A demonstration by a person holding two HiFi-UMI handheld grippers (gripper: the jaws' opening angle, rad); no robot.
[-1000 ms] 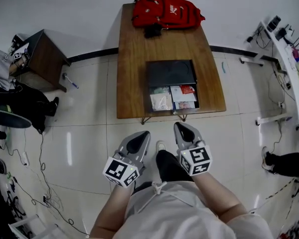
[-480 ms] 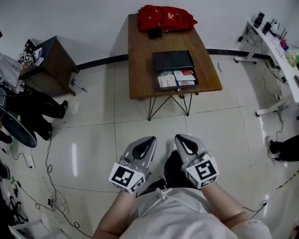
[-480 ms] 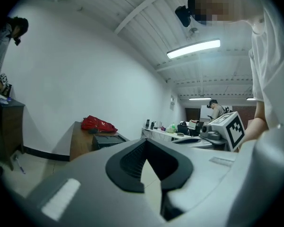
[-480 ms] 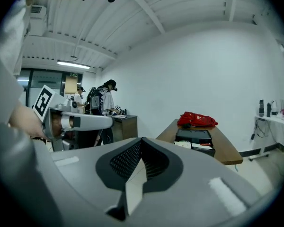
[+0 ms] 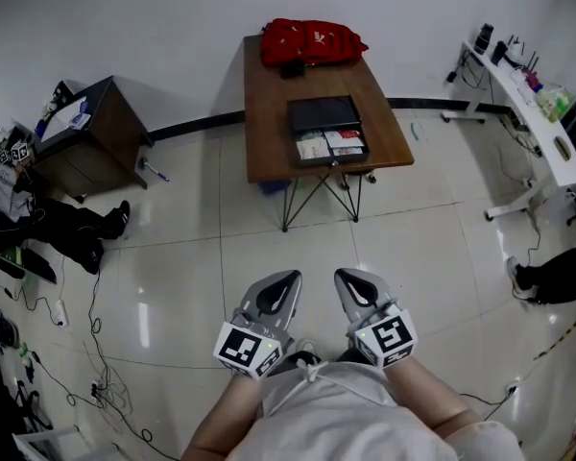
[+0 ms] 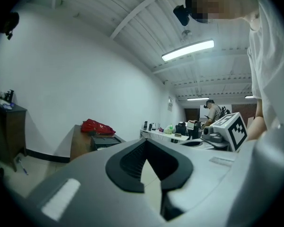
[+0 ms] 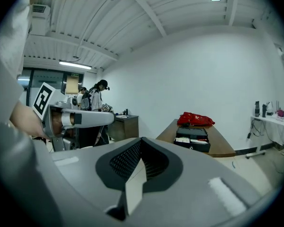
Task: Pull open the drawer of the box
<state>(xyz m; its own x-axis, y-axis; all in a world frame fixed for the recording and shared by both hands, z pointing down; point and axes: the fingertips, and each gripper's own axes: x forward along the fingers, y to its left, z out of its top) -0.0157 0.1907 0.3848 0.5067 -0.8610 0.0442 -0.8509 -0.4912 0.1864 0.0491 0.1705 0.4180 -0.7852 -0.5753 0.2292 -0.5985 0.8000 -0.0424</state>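
Your left gripper (image 5: 286,279) low over the pale tiled floor (image 5: 173,257), fingers closed on nothing, well ahead the brown wooden worktop (image 5: 267,113) bearing the black box (image 5: 323,113), its drawer (image 5: 330,147) standing open, your right gripper (image 5: 346,277) alongside, fingers closed, empty.

A red backpack (image 5: 312,41) lies on the wooden table (image 5: 267,128), a dark cabinet (image 5: 88,140) well apart.

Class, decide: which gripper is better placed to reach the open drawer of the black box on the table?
Right, marginally. The drawer lies slightly to the side of the right gripper. It and the left gripper are both shut, empty and far from the table, so the edge is small.
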